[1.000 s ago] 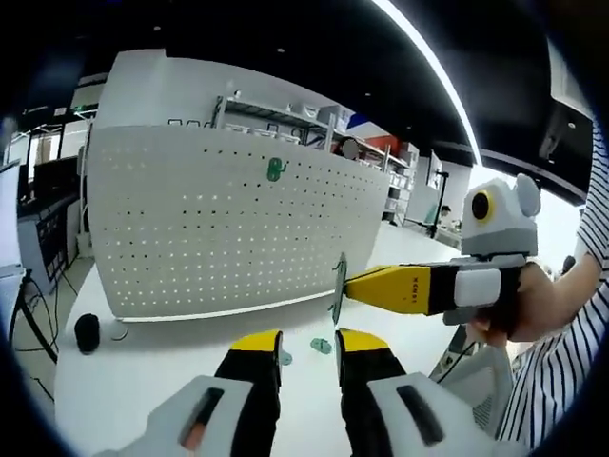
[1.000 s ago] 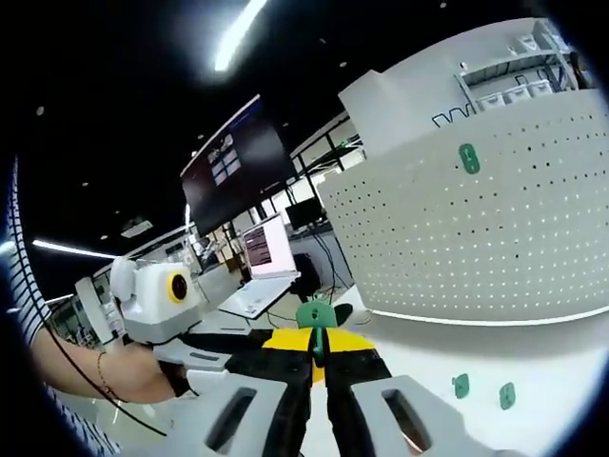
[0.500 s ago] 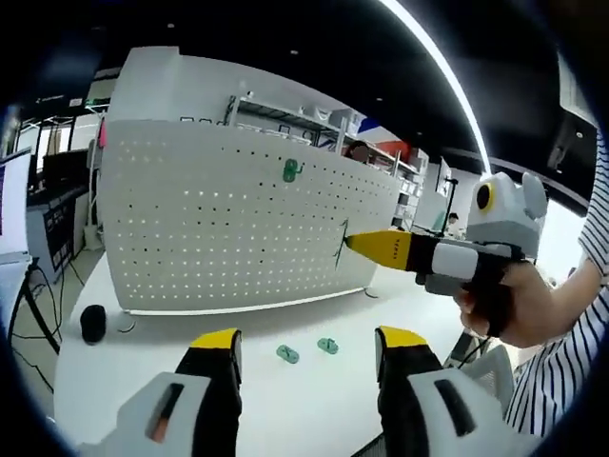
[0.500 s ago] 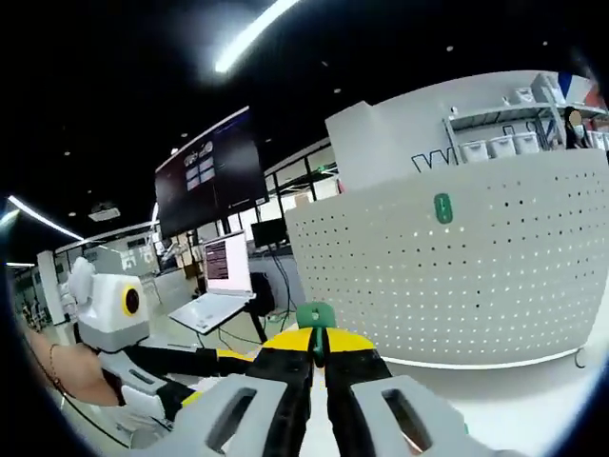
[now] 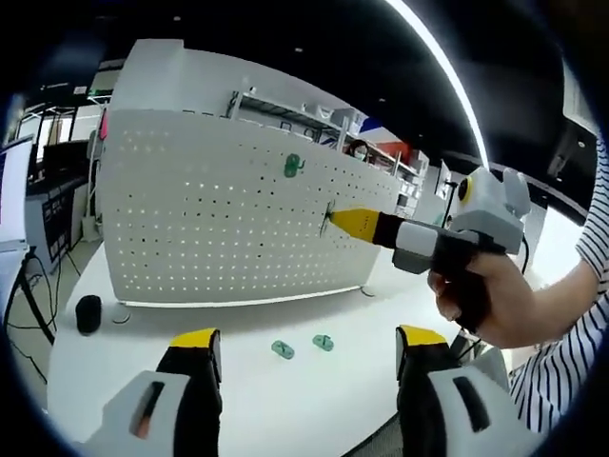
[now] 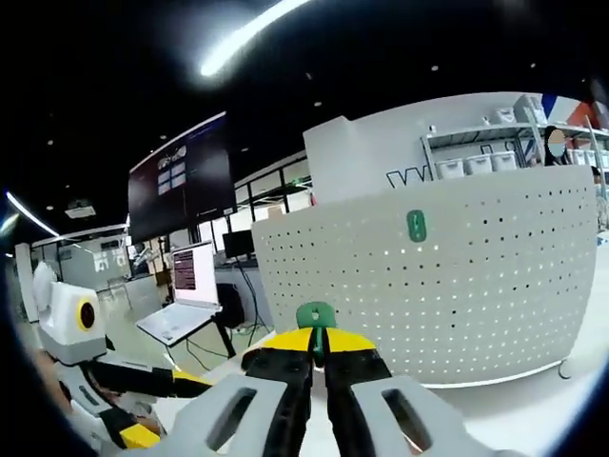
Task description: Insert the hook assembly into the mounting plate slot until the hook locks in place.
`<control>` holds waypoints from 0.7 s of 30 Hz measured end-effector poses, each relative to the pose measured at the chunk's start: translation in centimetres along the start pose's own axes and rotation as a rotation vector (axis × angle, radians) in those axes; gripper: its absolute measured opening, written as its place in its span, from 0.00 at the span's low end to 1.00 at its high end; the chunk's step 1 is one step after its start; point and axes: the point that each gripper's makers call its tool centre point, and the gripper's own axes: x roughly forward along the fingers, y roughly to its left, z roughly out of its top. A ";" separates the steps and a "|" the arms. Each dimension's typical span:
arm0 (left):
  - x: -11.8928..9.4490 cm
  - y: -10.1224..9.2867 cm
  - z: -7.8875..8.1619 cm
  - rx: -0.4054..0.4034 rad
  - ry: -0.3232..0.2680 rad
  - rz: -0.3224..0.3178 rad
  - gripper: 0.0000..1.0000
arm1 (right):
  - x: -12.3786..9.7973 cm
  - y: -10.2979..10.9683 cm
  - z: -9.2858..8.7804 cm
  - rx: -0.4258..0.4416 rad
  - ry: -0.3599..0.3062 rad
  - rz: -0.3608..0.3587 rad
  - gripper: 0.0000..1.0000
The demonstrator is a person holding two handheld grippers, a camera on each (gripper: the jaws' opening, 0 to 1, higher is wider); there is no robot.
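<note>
A white perforated mounting plate (image 5: pixel 238 228) (image 6: pixel 457 276) stands upright on the white table (image 5: pixel 190 333), with one green hook (image 5: pixel 292 167) (image 6: pixel 416 226) hanging high on it. My right gripper (image 6: pixel 318 345) (image 5: pixel 333 220) is shut on a green hook (image 6: pixel 315 319), held edge-on a short way in front of the plate. In the left gripper view that hook (image 5: pixel 326 218) shows as a thin dark sliver at the yellow jaw tips near the plate's face. My left gripper (image 5: pixel 304 347) is open and holds nothing, low over the table. Two loose green hooks (image 5: pixel 283 349) (image 5: pixel 324 342) lie on the table.
A small black round object (image 5: pixel 87 313) and a cable sit at the plate's left foot. A person's hand (image 5: pixel 495 305) and striped sleeve (image 5: pixel 561 362) are at the right. Shelving (image 6: pixel 495 152) stands behind the plate; a laptop (image 6: pixel 181 305) and a dark screen (image 6: pixel 181 176) are off to the left.
My left gripper has opened wide. My right gripper has lifted its hook from near the table up toward the plate's face. Both views have shifted.
</note>
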 end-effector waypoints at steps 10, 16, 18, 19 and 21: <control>0.0 0.1 0.2 -0.004 -0.009 0.004 0.85 | 1.3 -3.8 0.9 -0.009 -0.029 -0.108 0.00; 0.0 0.3 0.0 -0.012 -0.005 0.008 0.89 | 2.1 -5.8 1.2 -0.017 -0.038 -0.155 0.00; 0.0 0.3 -0.1 -0.013 -0.001 0.006 0.89 | 2.2 -6.5 1.3 -0.004 -0.042 -0.175 0.00; 0.0 0.3 -0.2 -0.014 -0.001 0.005 0.90 | 2.3 -6.8 1.4 -0.003 -0.043 -0.184 0.00; 0.0 0.4 -0.3 -0.016 0.002 0.005 0.90 | 2.5 -7.3 1.6 -0.012 -0.049 -0.196 0.00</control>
